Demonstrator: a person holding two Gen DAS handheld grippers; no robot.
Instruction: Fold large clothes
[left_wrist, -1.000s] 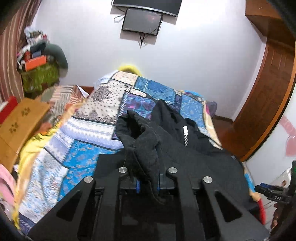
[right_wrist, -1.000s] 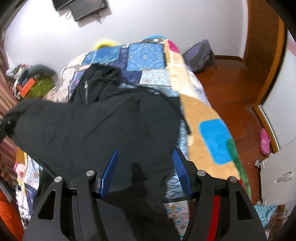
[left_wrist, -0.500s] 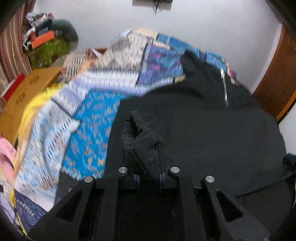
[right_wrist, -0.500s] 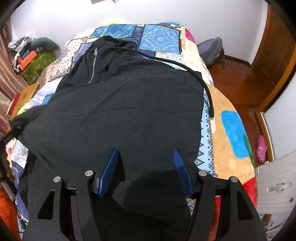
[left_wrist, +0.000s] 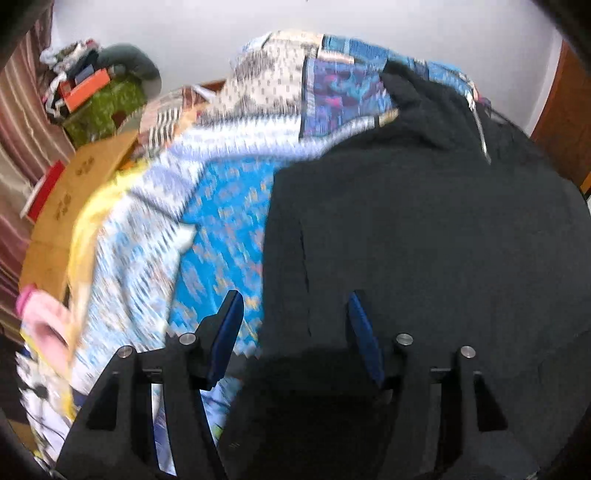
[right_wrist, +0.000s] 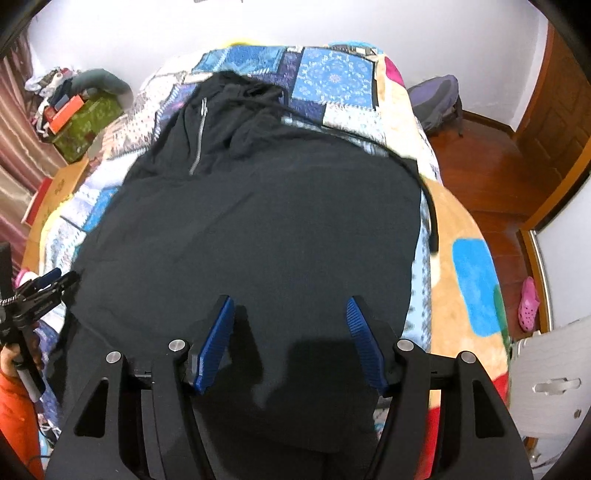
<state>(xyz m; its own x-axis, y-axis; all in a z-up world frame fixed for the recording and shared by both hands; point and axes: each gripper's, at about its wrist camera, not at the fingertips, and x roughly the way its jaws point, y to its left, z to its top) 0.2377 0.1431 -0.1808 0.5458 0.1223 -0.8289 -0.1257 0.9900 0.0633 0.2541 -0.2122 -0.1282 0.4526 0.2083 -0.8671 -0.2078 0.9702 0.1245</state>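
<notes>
A large black zip hoodie (right_wrist: 258, 229) lies spread flat on the patchwork bedspread (right_wrist: 332, 74), hood and silver zipper (right_wrist: 199, 144) at the far end. It also fills the right of the left wrist view (left_wrist: 424, 240). My left gripper (left_wrist: 295, 325) is open and empty, over the hoodie's near left edge. It shows at the left edge of the right wrist view (right_wrist: 48, 288). My right gripper (right_wrist: 290, 332) is open and empty above the hoodie's near hem. A black drawstring (right_wrist: 428, 199) trails off the hoodie's right side.
A cardboard box (left_wrist: 74, 192) and a green pile of clutter (left_wrist: 103, 103) stand left of the bed. A backpack (right_wrist: 439, 99), wooden floor and door (right_wrist: 554, 110) are on the right. A pink shoe (right_wrist: 528, 306) and a white chair (right_wrist: 550, 387) are near right.
My left gripper held a bunched black fold of the hoodie, lowered it onto the bed, and has now opened and let it go. The hoodie went from lifted to lying flat.
</notes>
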